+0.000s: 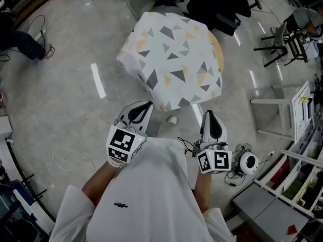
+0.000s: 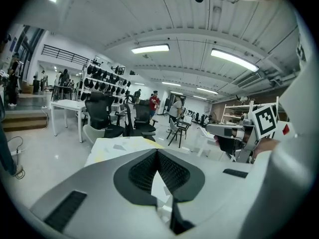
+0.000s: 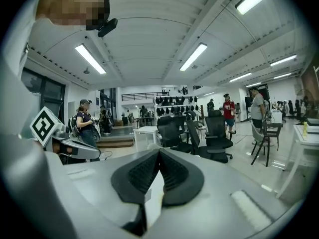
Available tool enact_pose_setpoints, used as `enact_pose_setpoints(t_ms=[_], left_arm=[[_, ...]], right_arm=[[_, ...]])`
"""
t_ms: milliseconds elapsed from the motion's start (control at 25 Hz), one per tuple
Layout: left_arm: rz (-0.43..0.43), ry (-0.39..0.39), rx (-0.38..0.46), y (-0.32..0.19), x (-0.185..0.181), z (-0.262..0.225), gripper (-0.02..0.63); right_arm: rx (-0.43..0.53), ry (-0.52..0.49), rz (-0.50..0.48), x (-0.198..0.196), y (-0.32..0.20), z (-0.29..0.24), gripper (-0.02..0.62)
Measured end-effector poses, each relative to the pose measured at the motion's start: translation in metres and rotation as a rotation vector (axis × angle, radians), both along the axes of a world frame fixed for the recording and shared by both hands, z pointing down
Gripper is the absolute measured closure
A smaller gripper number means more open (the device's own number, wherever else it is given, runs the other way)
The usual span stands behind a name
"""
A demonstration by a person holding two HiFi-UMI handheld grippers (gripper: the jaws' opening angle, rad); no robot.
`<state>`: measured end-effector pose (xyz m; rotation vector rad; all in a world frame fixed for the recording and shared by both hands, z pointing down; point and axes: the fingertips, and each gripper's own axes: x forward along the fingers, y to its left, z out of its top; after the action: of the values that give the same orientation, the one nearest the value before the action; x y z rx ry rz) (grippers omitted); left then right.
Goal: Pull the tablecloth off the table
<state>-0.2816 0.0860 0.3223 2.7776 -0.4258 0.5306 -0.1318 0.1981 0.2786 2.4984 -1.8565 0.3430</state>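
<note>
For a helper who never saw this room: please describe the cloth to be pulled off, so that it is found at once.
On the shiny pale floor stands one table with a tan rim. The white fabric tablecloth draped over it bears grey and yellow triangles; the black chairs behind are plain.

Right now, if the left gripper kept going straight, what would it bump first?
Probably the tablecloth, at its near hanging edge; the left gripper points right at it, though depth is unclear.
</note>
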Motion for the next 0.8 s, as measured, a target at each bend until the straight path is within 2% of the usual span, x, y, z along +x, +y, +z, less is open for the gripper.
enact_pose_setpoints(t_ms=[160, 320, 440, 800], left_arm=[[-0.022, -0.009, -0.005, -0.025, 0.025, 0.008, 0.600], [-0.082, -0.043, -0.006, -0.051, 0.066, 0.019, 0.600], [-0.139, -0.099, -0.014, -0.069, 0.107, 0.028, 0.600], [-0.290, -0.195, -0.039, -0.115, 0.234, 0.026, 0.600]], right_arm=[[-0.028, -0.044, -0.025, 0.032, -0.027, 0.015, 0.586], [-0.025, -0.061, -0.110, 0.080, -0.064, 0.026, 0.586], [-0.035, -0.073, -0.188, 0.121, -0.097, 0.033, 0.586], [-0.082, -0.117, -0.384, 0.249, -0.176, 0.051, 0.584]])
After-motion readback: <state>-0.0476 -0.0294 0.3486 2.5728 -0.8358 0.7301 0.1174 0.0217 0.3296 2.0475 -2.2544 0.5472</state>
